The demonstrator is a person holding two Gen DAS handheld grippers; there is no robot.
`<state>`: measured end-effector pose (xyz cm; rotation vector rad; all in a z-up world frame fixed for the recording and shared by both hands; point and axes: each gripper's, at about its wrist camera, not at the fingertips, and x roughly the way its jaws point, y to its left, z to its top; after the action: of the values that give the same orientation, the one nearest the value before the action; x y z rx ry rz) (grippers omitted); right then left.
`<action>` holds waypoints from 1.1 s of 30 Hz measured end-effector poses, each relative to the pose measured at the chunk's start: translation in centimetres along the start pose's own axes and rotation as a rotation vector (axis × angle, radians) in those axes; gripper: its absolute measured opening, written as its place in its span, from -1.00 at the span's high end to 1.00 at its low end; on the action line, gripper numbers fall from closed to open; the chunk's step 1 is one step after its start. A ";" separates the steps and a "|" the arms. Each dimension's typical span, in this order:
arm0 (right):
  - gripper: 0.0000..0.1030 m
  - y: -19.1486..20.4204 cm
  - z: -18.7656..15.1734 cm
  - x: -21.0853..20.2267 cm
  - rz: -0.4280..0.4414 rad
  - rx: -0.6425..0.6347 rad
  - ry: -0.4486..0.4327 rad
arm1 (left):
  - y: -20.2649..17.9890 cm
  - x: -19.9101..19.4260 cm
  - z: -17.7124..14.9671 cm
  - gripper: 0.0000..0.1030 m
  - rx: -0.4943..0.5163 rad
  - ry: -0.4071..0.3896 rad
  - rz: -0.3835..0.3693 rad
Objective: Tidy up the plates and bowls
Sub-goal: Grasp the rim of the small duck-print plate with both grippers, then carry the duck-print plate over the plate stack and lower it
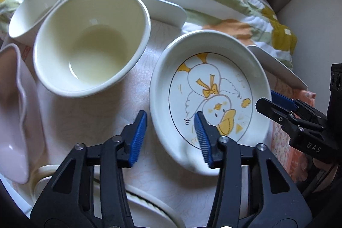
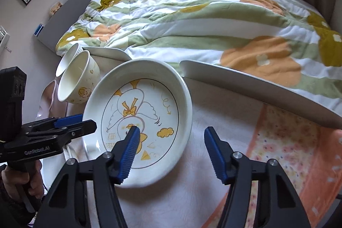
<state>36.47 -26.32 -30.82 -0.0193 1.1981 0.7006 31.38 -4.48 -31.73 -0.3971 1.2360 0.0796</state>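
Landmark: the shallow white ceramic duck-picture dish [image 1: 210,87] on the pale tablecloth [image 1: 89,121]. Left of it, apart, stands a deep cream ceramic bowl [image 1: 92,42], with a smaller white bowl [image 1: 37,9] behind that one. The left gripper [image 1: 171,138] straddles the dish's left rim, jaws partly apart, pads not pressing. The right gripper [image 2: 171,155] straddles its right rim, likewise parted, gripping nothing. A flat white plate [image 2: 256,87] lies beyond the dish's right side.

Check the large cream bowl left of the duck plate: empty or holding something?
Empty. The left wrist view looks straight into the cream bowl and shows only its bare glazed bottom, with no food or liquid visible.
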 end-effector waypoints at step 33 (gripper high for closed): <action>0.74 2.1 -1.7 -2.9 -0.031 0.006 -0.064 | -0.2 -4.8 -1.2 0.67 0.094 -0.085 0.013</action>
<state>33.44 -26.71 -28.26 -0.0110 1.1364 0.6656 28.79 -4.31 -27.57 -0.3016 1.1536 0.0489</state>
